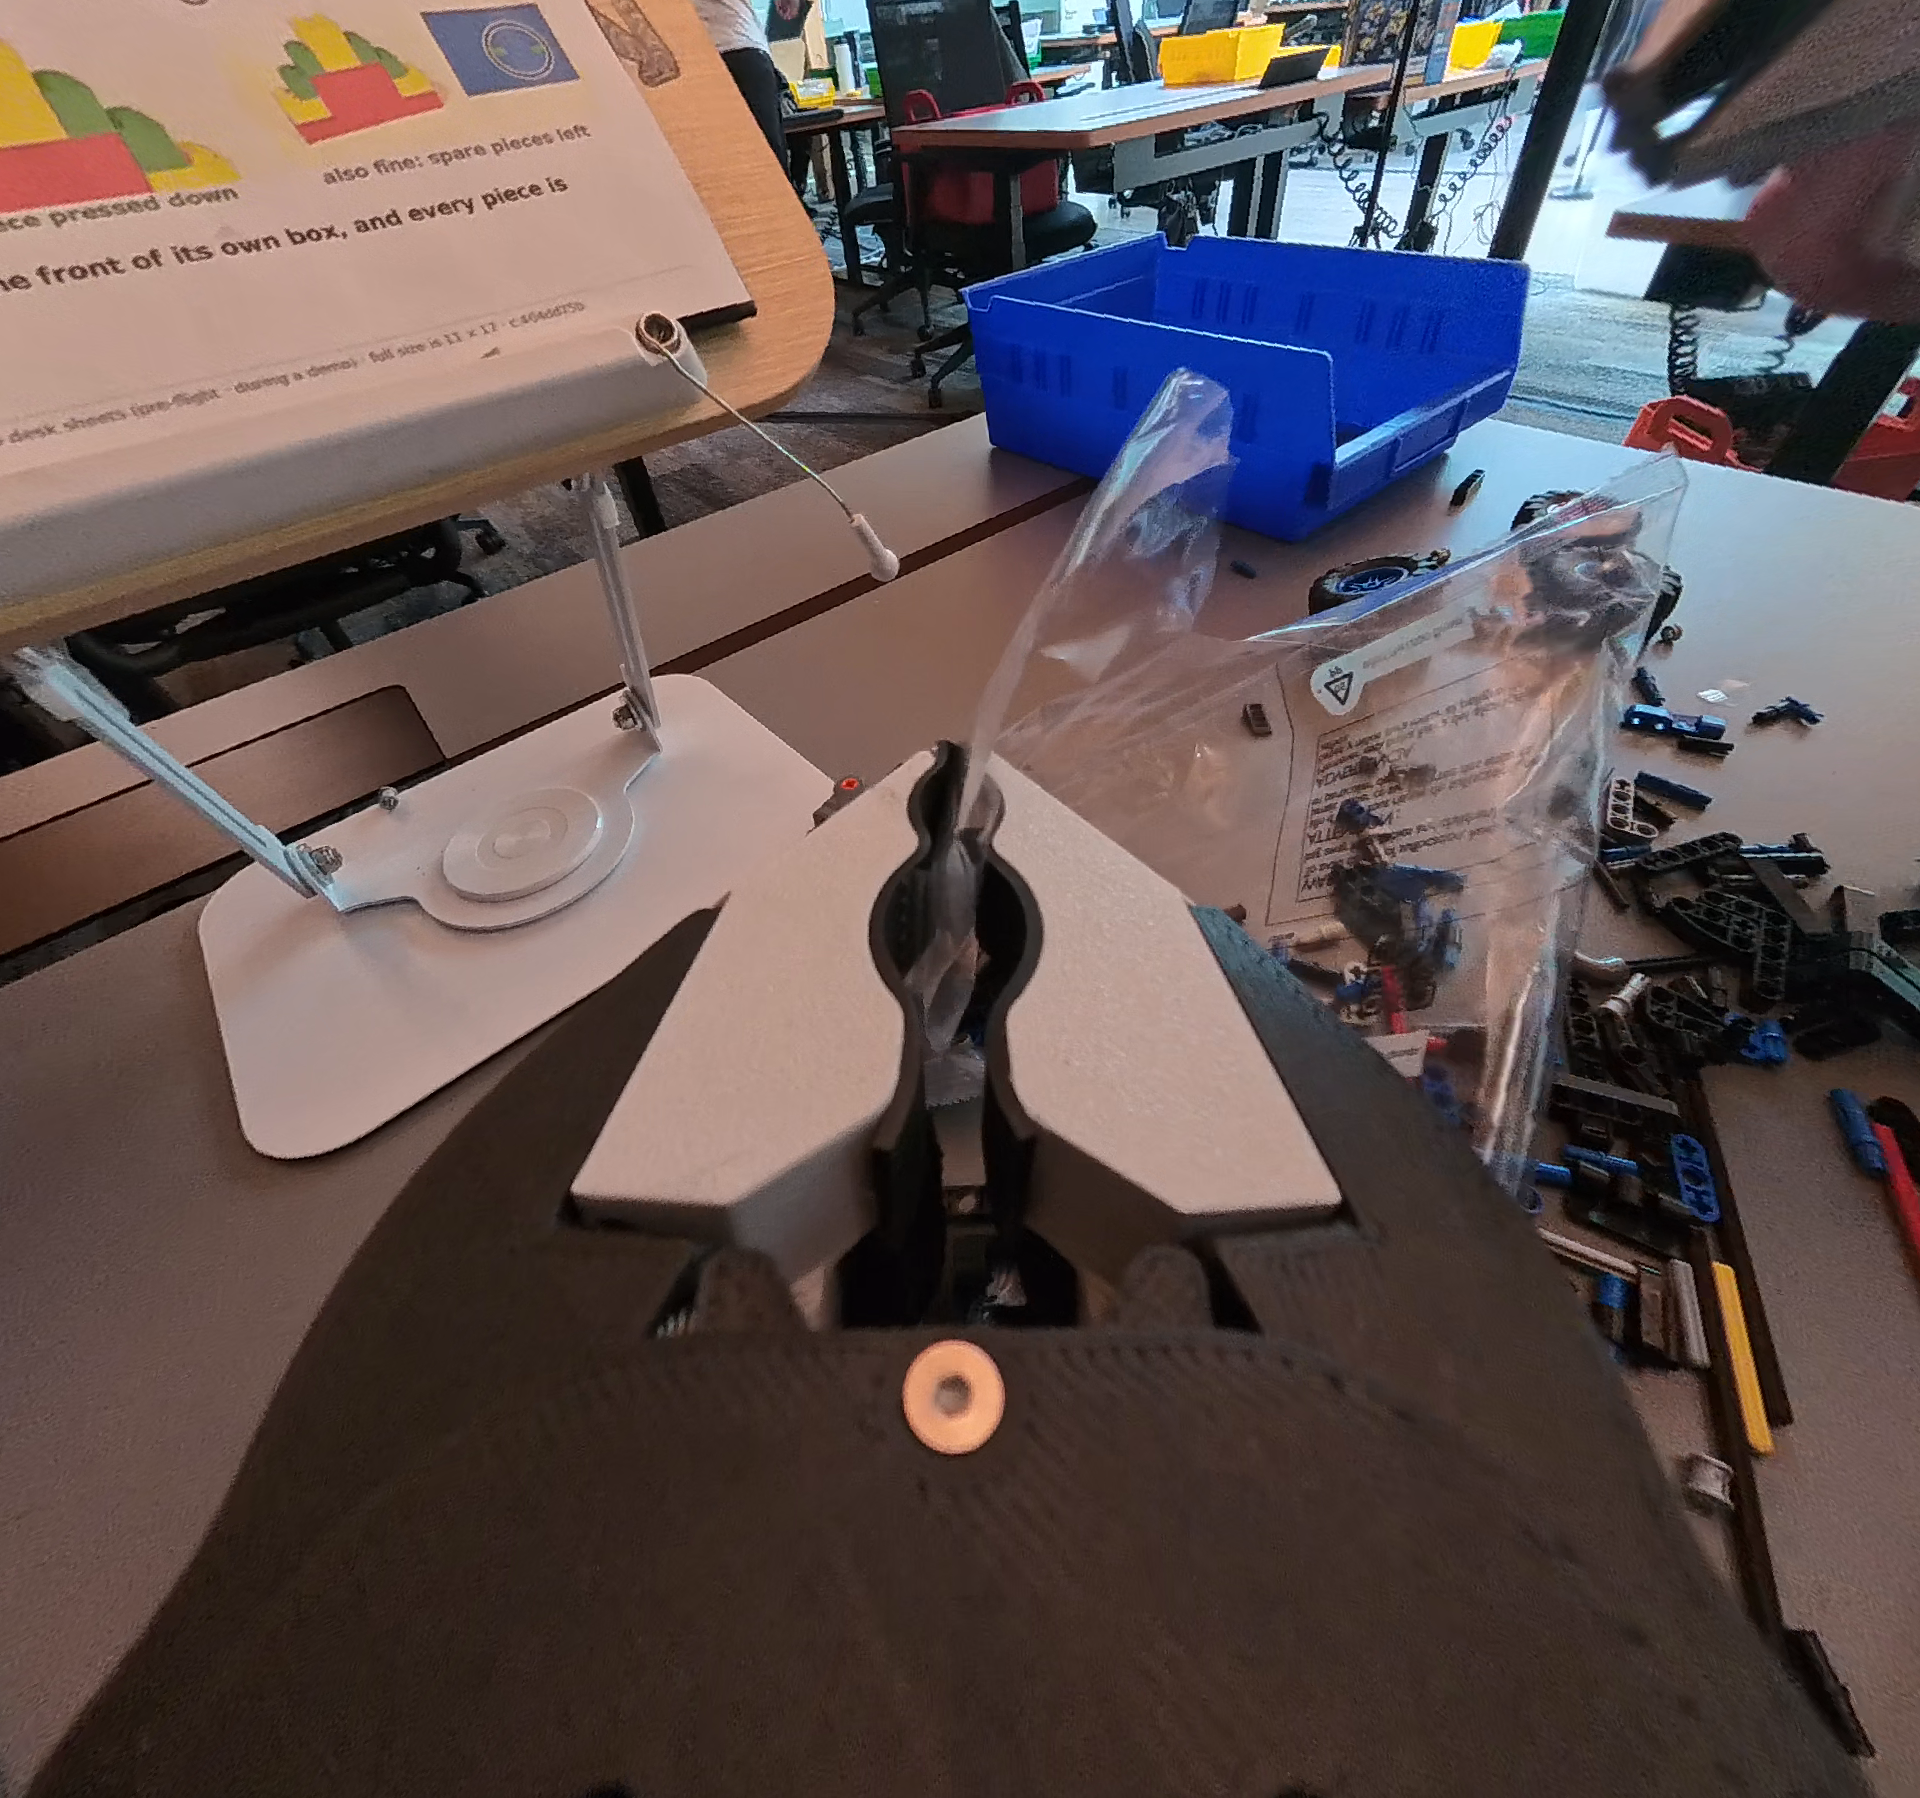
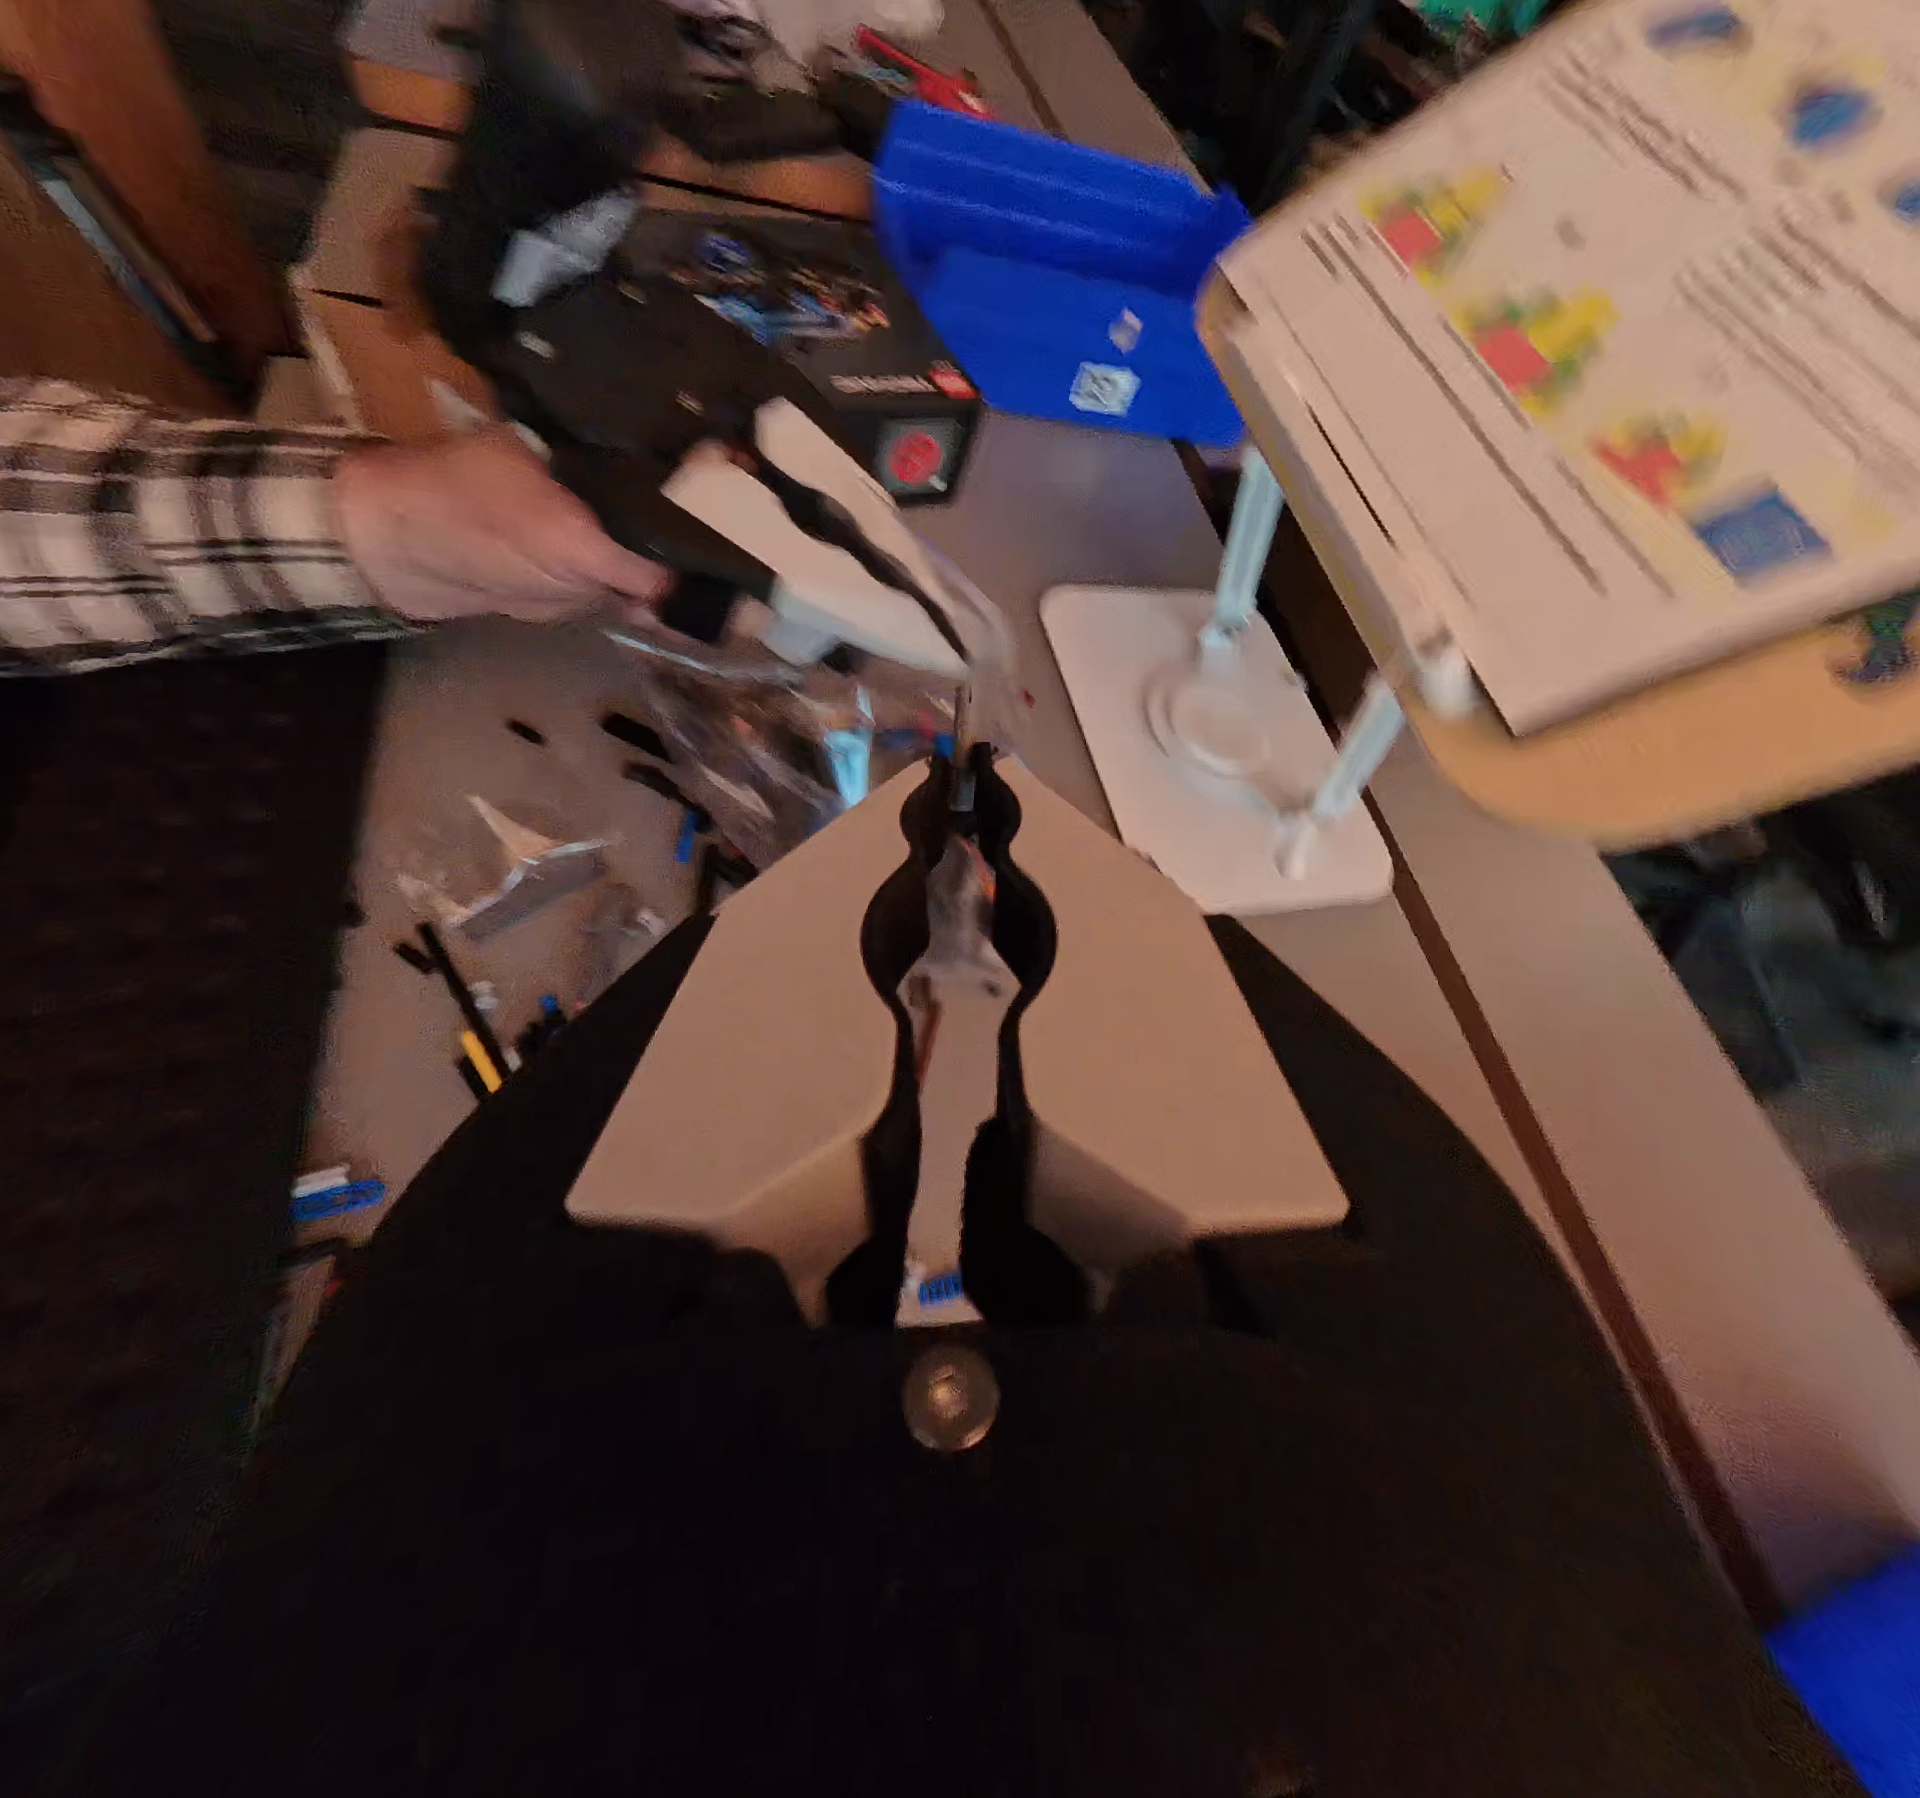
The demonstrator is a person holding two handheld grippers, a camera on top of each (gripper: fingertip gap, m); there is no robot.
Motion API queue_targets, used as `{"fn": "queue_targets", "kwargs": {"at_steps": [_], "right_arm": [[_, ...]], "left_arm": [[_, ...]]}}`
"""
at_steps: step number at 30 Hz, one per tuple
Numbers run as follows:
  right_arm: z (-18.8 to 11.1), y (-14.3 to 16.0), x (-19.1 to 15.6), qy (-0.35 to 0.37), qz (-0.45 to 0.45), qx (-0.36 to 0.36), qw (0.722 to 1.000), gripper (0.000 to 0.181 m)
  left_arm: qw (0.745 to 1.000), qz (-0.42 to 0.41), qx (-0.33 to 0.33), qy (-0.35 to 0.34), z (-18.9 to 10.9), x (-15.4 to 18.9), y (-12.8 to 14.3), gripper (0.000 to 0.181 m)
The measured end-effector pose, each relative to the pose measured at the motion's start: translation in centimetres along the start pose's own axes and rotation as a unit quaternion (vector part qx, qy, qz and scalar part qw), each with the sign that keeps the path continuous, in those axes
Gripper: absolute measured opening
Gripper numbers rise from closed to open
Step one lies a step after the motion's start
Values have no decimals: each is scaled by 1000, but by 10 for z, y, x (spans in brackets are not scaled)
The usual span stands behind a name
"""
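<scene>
Here, both grippers pinch one clear plastic bag [image 1: 1351, 813] above the counter [image 1: 312, 1281].

The left gripper [image 1: 961, 792] has its jaws clenched on a twisted bag corner, keeping it lifted over scattered building pieces [image 1: 1704, 927]. The blurred right view alone shows the right gripper [image 2: 961, 782], jaws clenched on the film, and a boxed set [image 2: 727, 335].

Printed text covers the instruction sheet [image 1: 343, 159] (with coloured pictures) and a white label on the clear bag [image 1: 1392, 792].
</scene>
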State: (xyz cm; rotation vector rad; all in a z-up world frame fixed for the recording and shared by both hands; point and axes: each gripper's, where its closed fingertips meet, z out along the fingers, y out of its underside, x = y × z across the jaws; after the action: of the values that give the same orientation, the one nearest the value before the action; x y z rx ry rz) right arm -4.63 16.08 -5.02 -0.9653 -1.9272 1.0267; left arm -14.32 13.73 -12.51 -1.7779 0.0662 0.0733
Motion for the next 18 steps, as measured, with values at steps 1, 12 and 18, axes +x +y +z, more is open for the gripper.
{"fn": "queue_targets", "kwargs": {"at_steps": [1, 12, 18], "right_arm": [[8, -11, -14, -15, -21, -2, 1000, 2], [38, 19, 7, 53, 20, -33, 998, 22], [39, 96, 26, 45, 125, -89, 987, 20]], "left_arm": [[1000, 0, -1, 0, 0, 0, 0, 0], [1000, -10, 3, -17, -3, -11, 1, 0], [999, -37, 9, -38, -8, -28, 2, 0]]}}
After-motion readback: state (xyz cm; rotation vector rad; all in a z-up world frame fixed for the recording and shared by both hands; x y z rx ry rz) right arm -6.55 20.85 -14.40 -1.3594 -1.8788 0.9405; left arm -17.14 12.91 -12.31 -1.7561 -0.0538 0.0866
